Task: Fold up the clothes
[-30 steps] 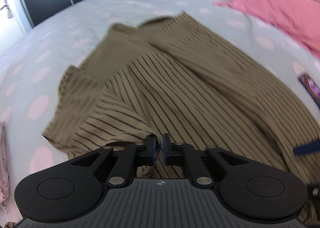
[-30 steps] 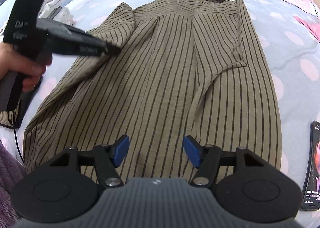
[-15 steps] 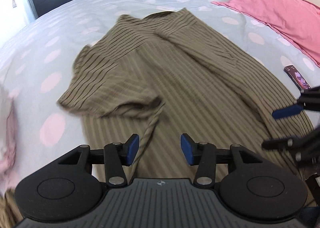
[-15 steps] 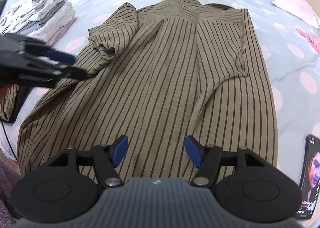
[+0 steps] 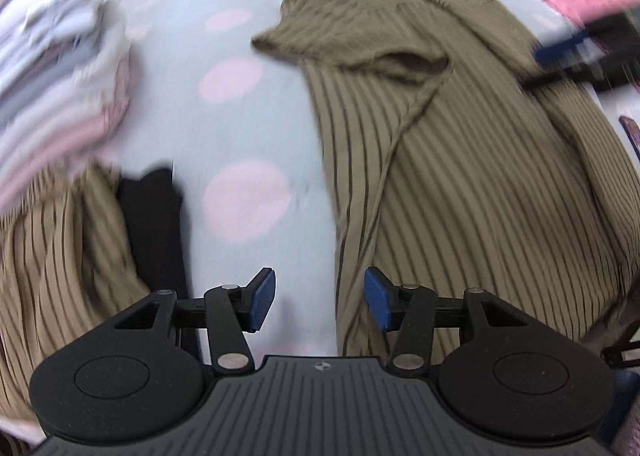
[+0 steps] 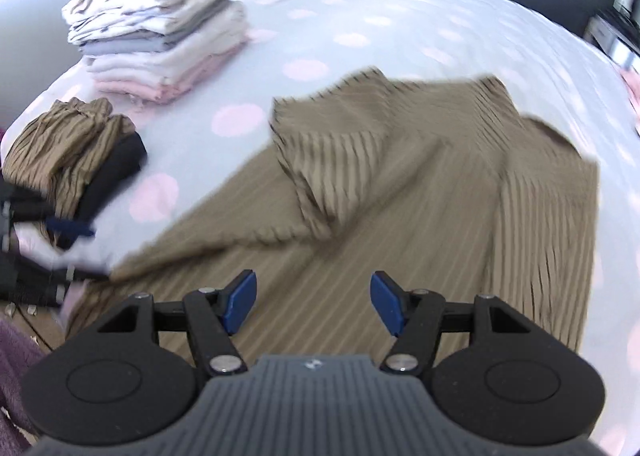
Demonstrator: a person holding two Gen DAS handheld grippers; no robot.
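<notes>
Striped dress (image 5: 472,184): olive with dark stripes, spread flat on the dotted bedsheet (image 5: 240,128), one short sleeve folded in over its body
Left gripper (image 5: 319,304): above the dress's side edge, jaws have just been opening, now parted with nothing between them
Right gripper (image 6: 312,302): over the dress's lower part, jaws wide, empty
Folded stack (image 6: 160,36): pale clothes, well apart from the dress
Crumpled striped garment (image 6: 64,148): near the stack, on something dark

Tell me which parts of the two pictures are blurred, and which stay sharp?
Left wrist view: the stack of folded clothes smears most; the left hand-held gripper stays sharp. Right wrist view: the striped olive garment is smeared; the right hand-held gripper is crisp.
</notes>
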